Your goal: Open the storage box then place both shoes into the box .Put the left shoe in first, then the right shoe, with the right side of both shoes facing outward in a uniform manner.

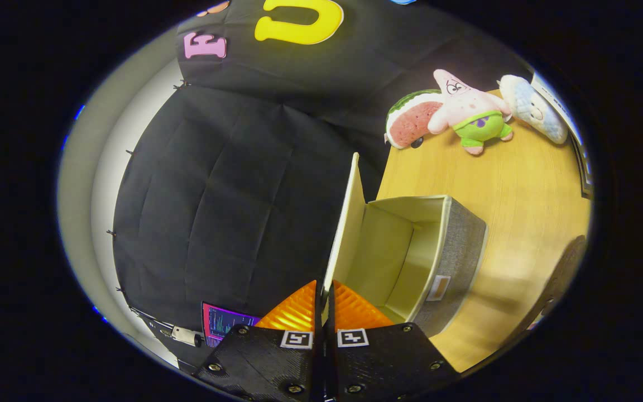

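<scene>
Black cloth wall (232, 184), creased in a grid of folds, pinned along its edge at 9 o'clock over a pale wall (84, 184). Light wooden table (522, 184) at 3 o'clock, glare across its grain. Three plush toys (469, 111) lined up at the table's far edge, about 1 o'clock. Lit screen (224, 322) low at 7 o'clock.

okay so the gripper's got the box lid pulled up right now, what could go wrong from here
1. The jaws are clamped on the thin edge of the lid; it could slip out and fall shut over the storage box.
2. Pulling further on the lid may tip or drag the light box across the table, since nothing braces it.
</scene>
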Demonstrator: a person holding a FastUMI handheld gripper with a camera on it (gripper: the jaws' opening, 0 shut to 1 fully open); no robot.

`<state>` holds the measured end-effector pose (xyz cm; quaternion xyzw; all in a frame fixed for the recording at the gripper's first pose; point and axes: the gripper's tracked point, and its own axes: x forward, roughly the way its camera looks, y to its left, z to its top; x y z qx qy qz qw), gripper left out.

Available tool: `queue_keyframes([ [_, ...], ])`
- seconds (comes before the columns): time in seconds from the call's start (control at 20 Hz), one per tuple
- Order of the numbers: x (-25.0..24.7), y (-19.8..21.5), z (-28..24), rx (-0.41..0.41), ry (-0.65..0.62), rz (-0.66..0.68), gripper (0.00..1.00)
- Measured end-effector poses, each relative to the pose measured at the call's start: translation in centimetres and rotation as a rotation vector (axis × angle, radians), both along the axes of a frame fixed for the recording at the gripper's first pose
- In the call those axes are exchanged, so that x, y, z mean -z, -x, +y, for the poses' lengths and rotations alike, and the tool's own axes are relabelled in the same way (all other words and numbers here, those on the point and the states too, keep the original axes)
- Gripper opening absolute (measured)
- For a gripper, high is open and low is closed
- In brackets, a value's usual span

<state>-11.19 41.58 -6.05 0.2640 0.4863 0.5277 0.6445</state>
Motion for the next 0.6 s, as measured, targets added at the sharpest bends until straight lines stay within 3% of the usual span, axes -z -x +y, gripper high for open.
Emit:
queue_keyframes([
  [0.6, -4.1, 1.5, 8.3, -0.078, -0.003, -0.076, 0.02],
])
